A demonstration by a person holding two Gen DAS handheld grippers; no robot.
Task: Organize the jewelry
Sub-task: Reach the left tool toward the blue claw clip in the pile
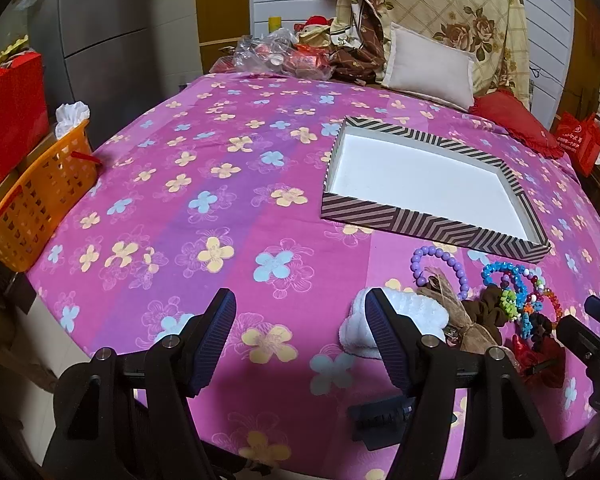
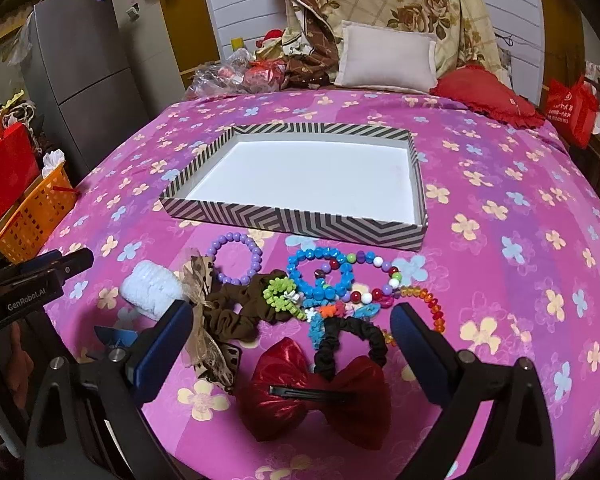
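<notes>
Surface: a bed under a pink flowered sheet (image 2: 500, 168), with pillows and folded bedding piled at the far end.
Jewelry pile: one heap by the sheet's near edge, just in front of the box and not touching it.
Bracelets: one purple bead bracelet (image 2: 236, 258) at the heap's far left; one blue bead bracelet (image 2: 320, 276) beside it; one mixed-colour bead string (image 2: 374, 280) and one orange bead strand (image 2: 428, 304) to the right, overlapping.
Hair pieces: one brown scrunchie (image 2: 236, 312), one black scrunchie (image 2: 352, 340), one red bow clip (image 2: 312, 394) nearest the near edge, one sheer tan bow (image 2: 202, 316), one white fluffy band (image 2: 152, 288) at the heap's left end.
Green fuzzy piece: one (image 2: 282, 294), lying on the brown scrunchie.
Box: one shallow striped box (image 2: 292, 216), white inside, nothing in it, near the middle of the bed.
Right gripper (image 2: 292, 324): jaws spread wide, holding nothing, hovering over the heap with the black scrunchie between the fingers.
Left gripper (image 1: 300, 320): jaws wide apart, holding nothing, its right finger in front of the white fluffy band.
Left bedside: one orange basket (image 1: 40, 196) and one red bag (image 1: 12, 120).
Background: one grey refrigerator (image 2: 80, 64) at the far left.
</notes>
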